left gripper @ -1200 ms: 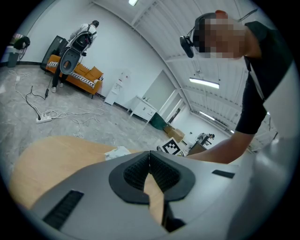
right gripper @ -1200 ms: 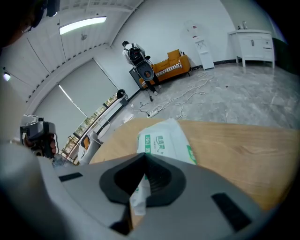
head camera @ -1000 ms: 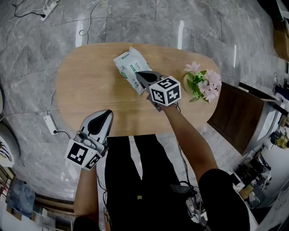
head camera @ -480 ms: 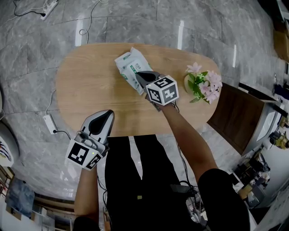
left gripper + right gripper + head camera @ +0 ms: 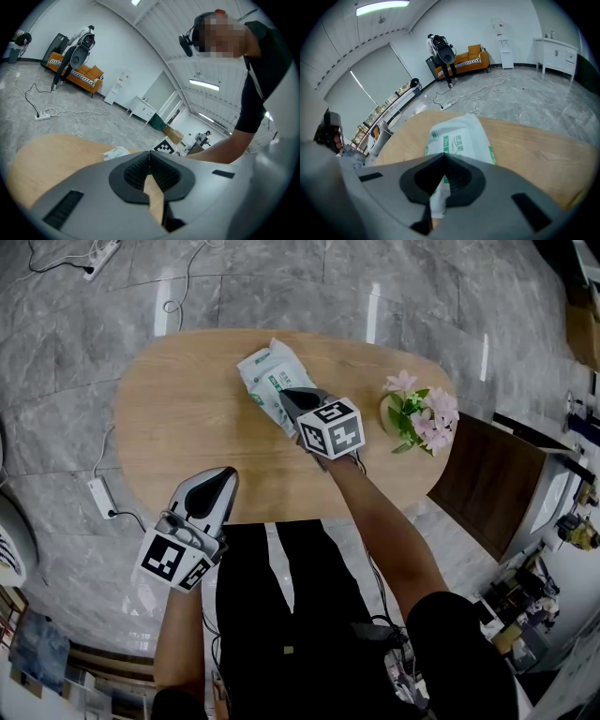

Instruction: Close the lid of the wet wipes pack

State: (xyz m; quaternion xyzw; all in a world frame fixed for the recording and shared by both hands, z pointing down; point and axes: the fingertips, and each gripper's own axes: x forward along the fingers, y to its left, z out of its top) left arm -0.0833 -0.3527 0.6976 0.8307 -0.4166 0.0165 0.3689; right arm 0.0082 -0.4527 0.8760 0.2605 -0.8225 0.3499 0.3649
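The wet wipes pack (image 5: 265, 376), white with green print, lies on the far middle of the oval wooden table (image 5: 178, 418). My right gripper (image 5: 287, 396) is shut, its tips down on the pack's near part, and nothing sits between the jaws. In the right gripper view the pack (image 5: 461, 136) spreads out just beyond the closed tips (image 5: 444, 155); the gripper hides the lid. My left gripper (image 5: 225, 476) hangs shut at the table's near edge, well away from the pack. In the left gripper view its tips (image 5: 150, 153) meet, with the pack (image 5: 117, 152) far ahead.
A pot of pink flowers (image 5: 420, 413) stands on the table to the right of my right gripper. A dark wooden chair (image 5: 487, 479) sits past the table's right end. A power strip (image 5: 101, 491) and cables lie on the floor at left.
My right gripper has shifted slightly left and tipped a little steeper over the pack. The pack and my left gripper have stayed put.
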